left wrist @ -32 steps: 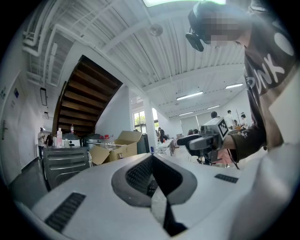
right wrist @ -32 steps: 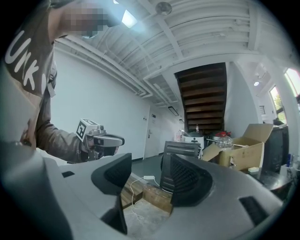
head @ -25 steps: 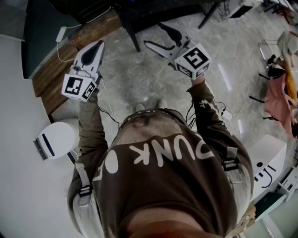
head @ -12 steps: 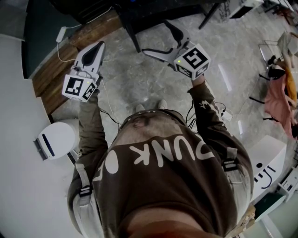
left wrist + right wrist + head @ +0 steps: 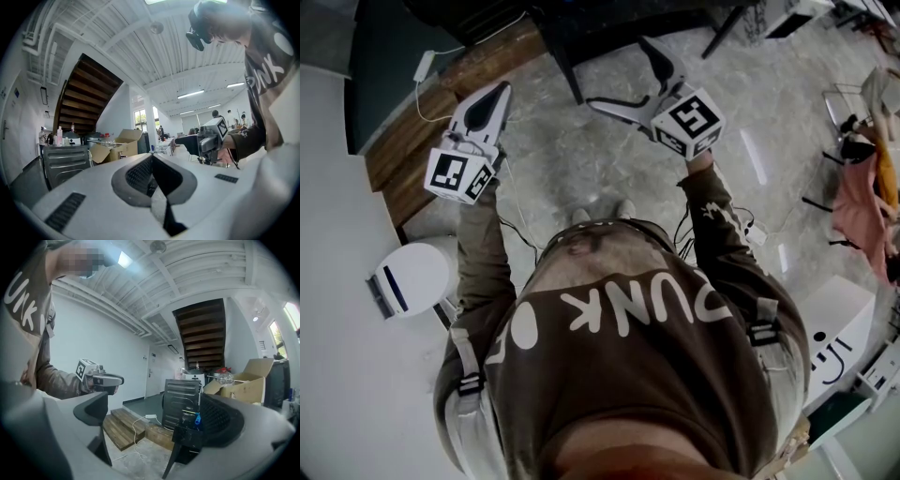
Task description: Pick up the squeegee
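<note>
White left gripper (image 5: pixel 500 89) with its marker cube is held level, jaws pressed together on nothing. White right gripper (image 5: pixel 619 70) has just been opening its jaws, now wide with nothing between them. Beyond them a black metal stand (image 5: pixel 187 439) carries a small blue-tipped item (image 5: pixel 197 418); can't tell if that's the squeegee.

"What sort of place was it?"

"A big open workspace, loft-like, part office and part workshop. It had a bare ribbed ceiling (image 5: pixel 154 61) with exposed pipes (image 5: pixel 40 28) and strip lights (image 5: pixel 191 94), a dark wooden staircase (image 5: pixel 201 329) and stone-look floor tiles (image 5: pixel 581 159)."

"Anything else?"

"Open cardboard boxes (image 5: pixel 243 387) stood about, and people (image 5: pixel 216 113) were at the far end."
</note>
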### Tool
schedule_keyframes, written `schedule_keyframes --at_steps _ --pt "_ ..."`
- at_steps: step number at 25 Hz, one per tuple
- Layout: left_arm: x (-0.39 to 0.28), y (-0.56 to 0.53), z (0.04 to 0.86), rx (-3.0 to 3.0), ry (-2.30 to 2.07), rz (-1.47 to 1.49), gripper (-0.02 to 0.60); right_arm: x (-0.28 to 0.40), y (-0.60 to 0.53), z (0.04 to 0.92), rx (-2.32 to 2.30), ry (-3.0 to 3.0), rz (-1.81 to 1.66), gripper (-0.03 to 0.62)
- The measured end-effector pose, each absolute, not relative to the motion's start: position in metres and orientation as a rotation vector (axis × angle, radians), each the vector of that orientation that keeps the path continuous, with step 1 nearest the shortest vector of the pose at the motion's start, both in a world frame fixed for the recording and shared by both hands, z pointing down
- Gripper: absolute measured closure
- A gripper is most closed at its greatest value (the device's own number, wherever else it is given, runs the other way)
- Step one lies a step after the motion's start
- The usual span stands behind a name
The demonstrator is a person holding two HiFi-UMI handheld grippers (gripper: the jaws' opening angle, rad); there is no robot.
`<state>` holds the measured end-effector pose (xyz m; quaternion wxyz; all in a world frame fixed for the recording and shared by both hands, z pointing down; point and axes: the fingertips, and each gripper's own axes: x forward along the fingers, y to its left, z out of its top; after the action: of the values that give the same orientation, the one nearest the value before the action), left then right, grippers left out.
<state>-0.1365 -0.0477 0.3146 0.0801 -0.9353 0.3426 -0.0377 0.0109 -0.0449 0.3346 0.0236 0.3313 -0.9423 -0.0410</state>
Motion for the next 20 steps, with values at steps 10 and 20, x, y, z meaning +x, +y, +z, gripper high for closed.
schedule_keyframes --at_steps 10,20 --pt "-0.108 -0.038 0.318 -2.774 1.085 -0.136 0.58 0.043 -0.041 0.339 0.991 -2.933 -0.114 -0.001" --pt "-0.083 -0.027 0.32 -2.747 1.134 -0.167 0.58 0.074 -0.043 0.345 0.982 -2.961 -0.091 0.0"
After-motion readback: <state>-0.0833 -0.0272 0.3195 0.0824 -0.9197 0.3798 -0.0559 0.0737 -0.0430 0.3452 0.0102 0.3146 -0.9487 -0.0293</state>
